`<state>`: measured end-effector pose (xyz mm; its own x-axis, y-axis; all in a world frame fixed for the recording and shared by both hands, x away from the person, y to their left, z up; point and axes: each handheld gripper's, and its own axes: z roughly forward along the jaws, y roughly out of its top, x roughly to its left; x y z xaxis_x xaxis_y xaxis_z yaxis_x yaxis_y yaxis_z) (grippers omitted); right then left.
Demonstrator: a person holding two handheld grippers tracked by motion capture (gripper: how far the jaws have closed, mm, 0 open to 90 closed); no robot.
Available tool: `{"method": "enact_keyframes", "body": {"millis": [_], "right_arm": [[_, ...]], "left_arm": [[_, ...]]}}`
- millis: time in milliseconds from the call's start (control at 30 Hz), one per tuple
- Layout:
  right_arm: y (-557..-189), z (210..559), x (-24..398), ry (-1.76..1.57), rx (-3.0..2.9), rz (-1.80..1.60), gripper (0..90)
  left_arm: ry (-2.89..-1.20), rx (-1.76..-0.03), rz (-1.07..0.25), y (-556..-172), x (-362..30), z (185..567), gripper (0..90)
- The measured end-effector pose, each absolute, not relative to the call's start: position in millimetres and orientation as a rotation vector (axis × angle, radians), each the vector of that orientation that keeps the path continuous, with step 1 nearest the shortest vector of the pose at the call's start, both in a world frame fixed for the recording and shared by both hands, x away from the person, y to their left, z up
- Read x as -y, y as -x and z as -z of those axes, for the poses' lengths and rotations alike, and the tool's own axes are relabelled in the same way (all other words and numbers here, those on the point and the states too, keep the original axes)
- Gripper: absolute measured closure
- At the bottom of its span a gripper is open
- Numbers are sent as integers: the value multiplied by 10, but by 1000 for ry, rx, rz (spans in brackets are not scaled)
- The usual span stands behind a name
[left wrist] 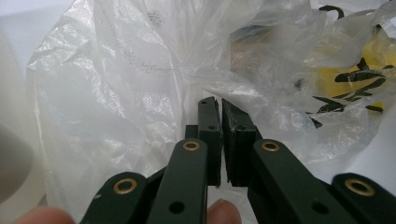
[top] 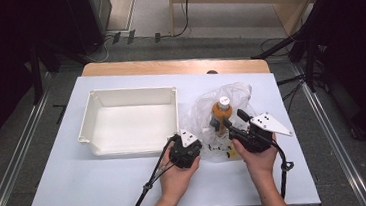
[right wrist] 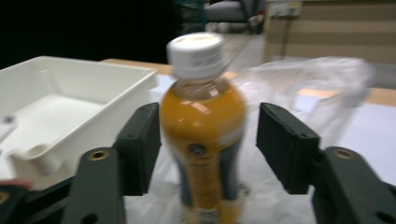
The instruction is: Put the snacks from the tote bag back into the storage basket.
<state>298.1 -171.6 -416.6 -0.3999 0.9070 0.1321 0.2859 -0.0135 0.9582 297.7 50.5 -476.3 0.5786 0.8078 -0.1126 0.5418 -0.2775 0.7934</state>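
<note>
A bottle [top: 222, 111] of orange drink with a white cap stands upright on a crumpled clear plastic bag [top: 199, 112] right of centre on the table. My right gripper [top: 233, 118] is open, its jaws on either side of the bottle [right wrist: 203, 116]. The right gripper view shows a clear gap at the right pad [right wrist: 282, 140], while the left pad sits very close to the bottle. My left gripper [top: 200, 149] is at the bag's near left edge. In the left gripper view, it [left wrist: 220, 105] is shut, with folds of the bag [left wrist: 116, 93] gathered at its tips.
An empty white tray [top: 132, 93] sits left of the bag, its rim [right wrist: 70, 63] close to the bottle. Inside the bag lies a yellow item with black print [left wrist: 345, 79]. The pale tabletop [top: 103, 185] extends to the front and left.
</note>
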Motion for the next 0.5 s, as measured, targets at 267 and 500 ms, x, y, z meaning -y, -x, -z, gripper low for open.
{"method": "enact_keyframes", "body": {"millis": [267,500], "right_arm": [[-3076,4272,1672,-1242,-1783,-1439,394],[-3103,4371,1653,-1273,-1825,-1428,434]], "left_arm": [[-1800,-975,-390,-2841,-635,4666,523],[-1693,-929,-391,-2784,-701,4408,437]]}}
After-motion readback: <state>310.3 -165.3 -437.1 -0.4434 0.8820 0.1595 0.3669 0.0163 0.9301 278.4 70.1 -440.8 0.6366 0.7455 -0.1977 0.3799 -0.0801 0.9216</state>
